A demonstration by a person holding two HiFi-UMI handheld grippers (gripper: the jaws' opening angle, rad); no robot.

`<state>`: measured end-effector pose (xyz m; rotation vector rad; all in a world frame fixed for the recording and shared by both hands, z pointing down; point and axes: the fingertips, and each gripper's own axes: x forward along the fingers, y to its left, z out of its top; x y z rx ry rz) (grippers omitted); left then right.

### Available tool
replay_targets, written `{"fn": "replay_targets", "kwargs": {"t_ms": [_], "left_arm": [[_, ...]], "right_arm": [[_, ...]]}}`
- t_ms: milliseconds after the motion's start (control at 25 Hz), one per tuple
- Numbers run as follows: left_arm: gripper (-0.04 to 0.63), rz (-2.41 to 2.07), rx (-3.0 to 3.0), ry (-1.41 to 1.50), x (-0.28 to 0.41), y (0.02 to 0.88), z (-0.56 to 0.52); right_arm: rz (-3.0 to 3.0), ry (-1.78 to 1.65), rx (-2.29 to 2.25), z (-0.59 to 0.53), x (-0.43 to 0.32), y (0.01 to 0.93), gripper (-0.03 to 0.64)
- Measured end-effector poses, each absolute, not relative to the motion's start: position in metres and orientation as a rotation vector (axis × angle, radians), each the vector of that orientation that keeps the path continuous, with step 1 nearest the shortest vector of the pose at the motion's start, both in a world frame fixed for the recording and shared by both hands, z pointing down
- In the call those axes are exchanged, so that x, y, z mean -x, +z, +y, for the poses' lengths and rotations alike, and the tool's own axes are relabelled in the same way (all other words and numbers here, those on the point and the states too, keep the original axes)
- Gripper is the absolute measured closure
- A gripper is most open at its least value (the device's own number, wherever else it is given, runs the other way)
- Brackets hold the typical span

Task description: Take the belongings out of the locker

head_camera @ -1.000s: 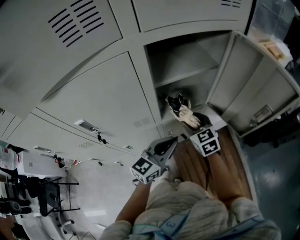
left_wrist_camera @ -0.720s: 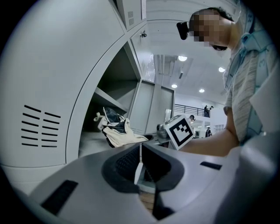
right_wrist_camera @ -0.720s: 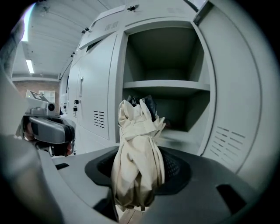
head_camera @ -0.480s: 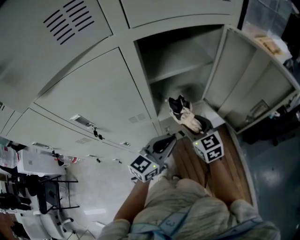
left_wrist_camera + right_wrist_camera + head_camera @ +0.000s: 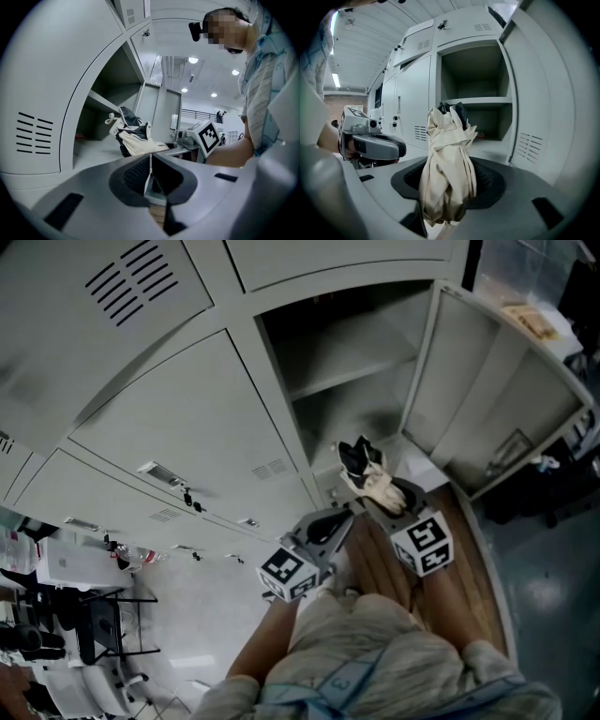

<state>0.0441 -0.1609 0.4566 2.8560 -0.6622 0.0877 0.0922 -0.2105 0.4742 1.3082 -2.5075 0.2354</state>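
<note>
My right gripper [image 5: 387, 495] is shut on a folded cream and black umbrella [image 5: 368, 474], held just in front of the open locker [image 5: 349, 352]. In the right gripper view the umbrella [image 5: 447, 164] stands up between the pads of the right gripper [image 5: 449, 190] and hides part of the compartment behind it. Beside it on the left, my left gripper [image 5: 334, 523] is shut with nothing in it; in its own view the left gripper [image 5: 150, 176] has its pads pressed together. The umbrella [image 5: 135, 139] shows beyond them.
The locker door [image 5: 487, 395] hangs open to the right. A shelf [image 5: 476, 101] splits the compartment in two. A small reddish item [image 5: 80, 137] lies deep on the lower floor. Shut lockers [image 5: 187, 418] fill the left. A wooden surface [image 5: 469, 568] lies below my arms.
The right gripper has drawn the umbrella a little further out from the locker opening and slightly up. The left gripper has shifted only slightly.
</note>
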Motion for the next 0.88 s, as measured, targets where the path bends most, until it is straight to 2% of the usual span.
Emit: {"fn": "replay_targets", "kwargs": {"t_ms": [880], "left_arm": [[0.592, -0.687, -2.846, 0.113, -0.045, 0.46, -0.145]], "right_arm": [[-2.564, 0.239, -1.22, -0.165, -0.083, 0.464, 0.402]]}}
